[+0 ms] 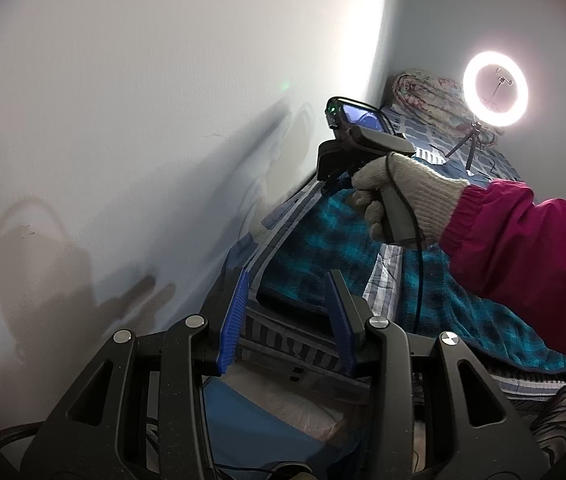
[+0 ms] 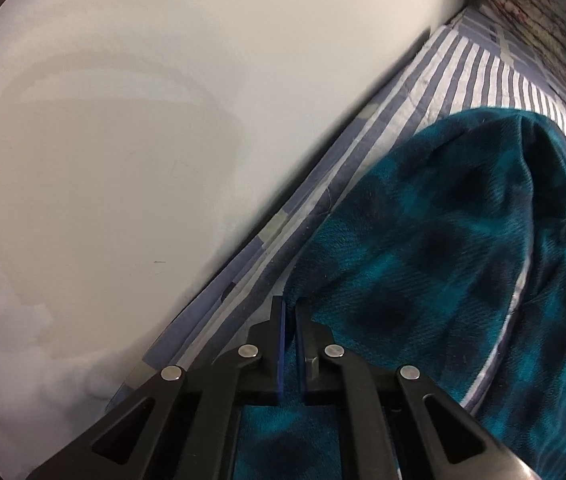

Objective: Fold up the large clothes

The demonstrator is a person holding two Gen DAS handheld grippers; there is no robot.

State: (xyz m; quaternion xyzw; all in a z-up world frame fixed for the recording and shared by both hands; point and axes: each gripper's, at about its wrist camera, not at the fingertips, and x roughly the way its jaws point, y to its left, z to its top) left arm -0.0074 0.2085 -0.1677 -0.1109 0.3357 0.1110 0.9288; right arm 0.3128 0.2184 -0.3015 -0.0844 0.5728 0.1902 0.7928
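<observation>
A large teal and dark plaid garment (image 1: 331, 240) lies on a striped bed sheet (image 1: 275, 236) beside the white wall. My left gripper (image 1: 289, 284) is open and empty, held above the garment's near edge at the end of the bed. My right gripper (image 2: 290, 306) is shut on the garment's edge (image 2: 423, 248) next to the wall side, and the cloth bulges up behind it. In the left wrist view the right gripper's body (image 1: 363, 148) shows in a gloved hand, its fingertips hidden behind the cloth.
The white wall (image 1: 143, 120) runs close along the bed's left side. A lit ring light (image 1: 495, 94) on a small tripod and a rolled floral quilt (image 1: 431, 100) sit at the far end of the bed. A cable hangs from the right gripper.
</observation>
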